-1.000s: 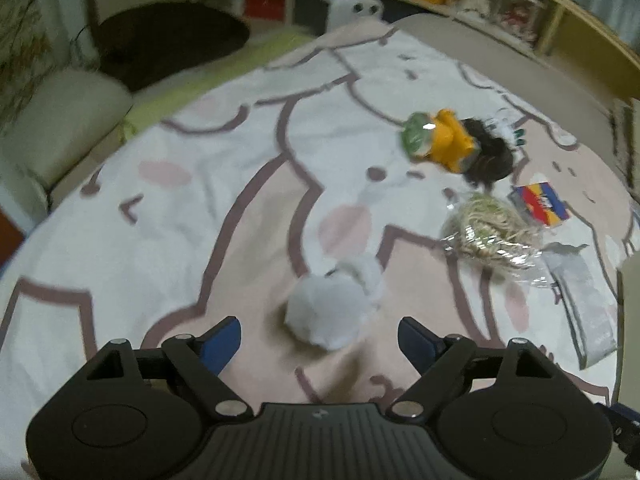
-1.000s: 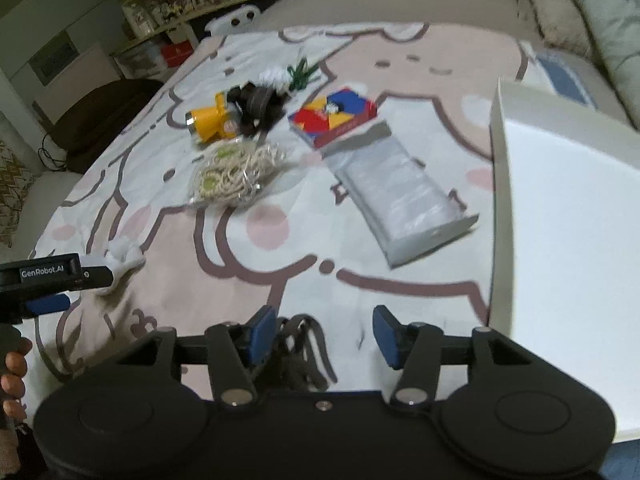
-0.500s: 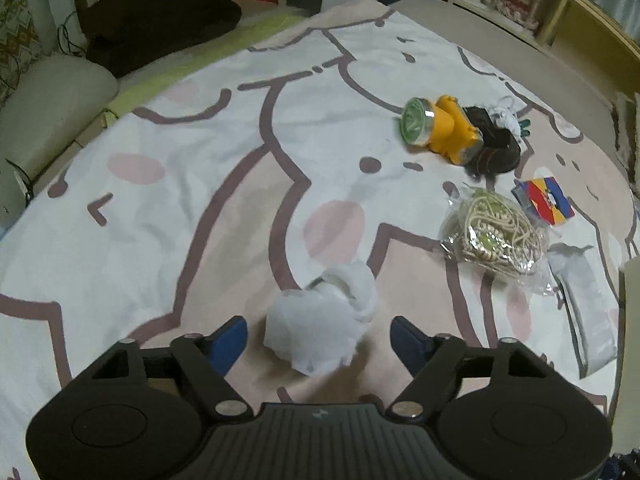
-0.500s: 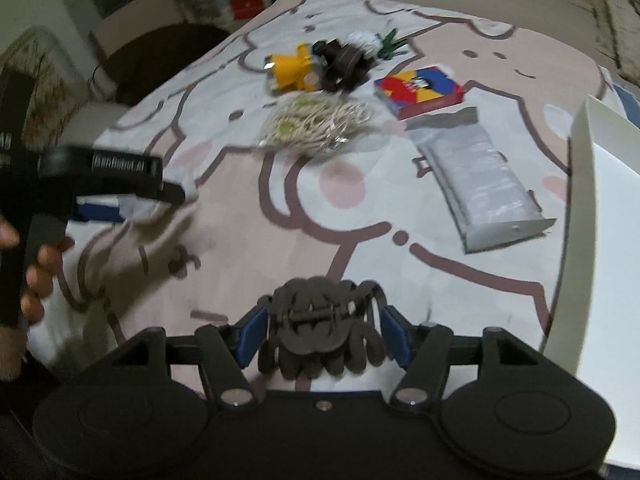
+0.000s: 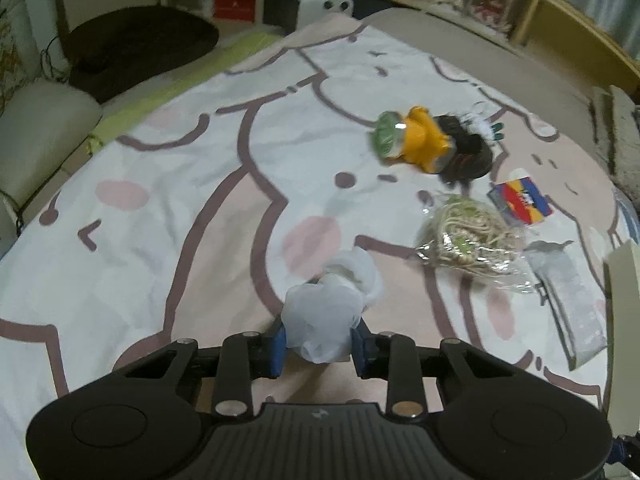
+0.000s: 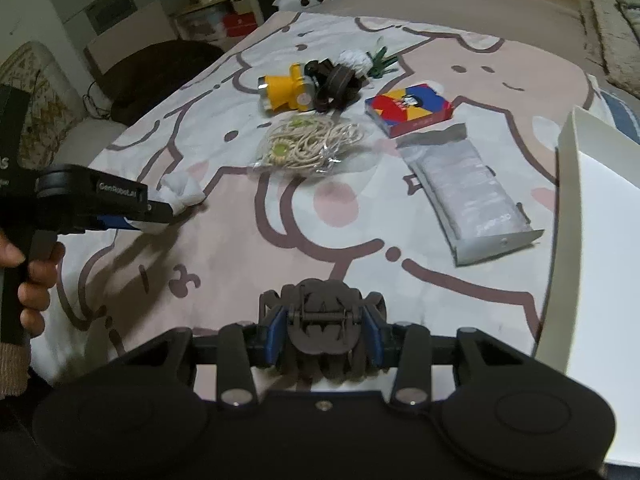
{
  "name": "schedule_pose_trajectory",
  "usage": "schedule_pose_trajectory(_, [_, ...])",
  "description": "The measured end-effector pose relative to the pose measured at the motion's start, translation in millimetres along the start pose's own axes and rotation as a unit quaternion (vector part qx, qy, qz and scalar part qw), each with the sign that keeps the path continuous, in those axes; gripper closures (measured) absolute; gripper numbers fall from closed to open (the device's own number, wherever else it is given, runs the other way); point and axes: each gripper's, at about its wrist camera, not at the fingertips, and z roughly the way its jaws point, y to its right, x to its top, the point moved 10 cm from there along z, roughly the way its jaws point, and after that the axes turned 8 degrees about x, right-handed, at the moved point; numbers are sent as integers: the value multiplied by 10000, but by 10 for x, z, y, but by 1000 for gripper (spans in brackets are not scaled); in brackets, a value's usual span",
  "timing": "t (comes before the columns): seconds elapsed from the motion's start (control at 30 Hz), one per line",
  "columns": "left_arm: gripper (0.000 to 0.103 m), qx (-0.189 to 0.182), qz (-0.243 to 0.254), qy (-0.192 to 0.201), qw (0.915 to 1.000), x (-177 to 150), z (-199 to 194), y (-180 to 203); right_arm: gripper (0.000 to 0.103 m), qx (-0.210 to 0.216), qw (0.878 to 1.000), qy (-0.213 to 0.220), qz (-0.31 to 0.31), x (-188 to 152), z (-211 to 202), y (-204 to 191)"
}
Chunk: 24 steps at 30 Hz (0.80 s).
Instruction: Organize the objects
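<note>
Crinkled white plastic bag [image 5: 326,316], thin and bunched into a soft wad, sits clamped between the blue pads of the left hand-held gripper [image 5: 318,344], whose jaws have just been closing onto it, low over the near part of the bed cover [image 5: 168,168]. Matte dark-brown hair claw clip [image 6: 324,328], toothed and curved, is pinched in the right hand-held gripper [image 6: 323,338], jaws just narrowed on it. Farther off on the smooth printed cover lie a glossy yellow flashlight [image 6: 286,92], a clear packet of coiled cream cord [image 6: 310,146], a flat colourful box [image 6: 410,110] and a silvery foil pouch [image 6: 470,196]. White rigid tray [image 6: 600,232] at right.
</note>
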Motion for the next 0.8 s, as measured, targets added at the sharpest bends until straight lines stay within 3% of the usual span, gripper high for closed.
schedule_pose_trajectory(0.13, [70,-107,7,139,9998,31,-90,38,61,-41,9998,153,125,52,-71,37])
schedule_pose_trajectory(0.27, [70,-577,-97,292,9979,88,-313,152,61,-124,9985,508,185,194,-239,64])
schedule_pose_trajectory(0.47, [70,-913,175,856,9920,208,-733,437,61,-268,9920,1180,360,437,-630,212])
schedule_pose_trajectory(0.63, [70,-1086,428,1147,9865,206,-971,740,61,-460,9851,1542,599,513,-910,483])
schedule_pose_trajectory(0.8, [70,-1335,709,1094,9824,65,-1038,1168,61,-857,9729,1846,1099,437,-1207,933])
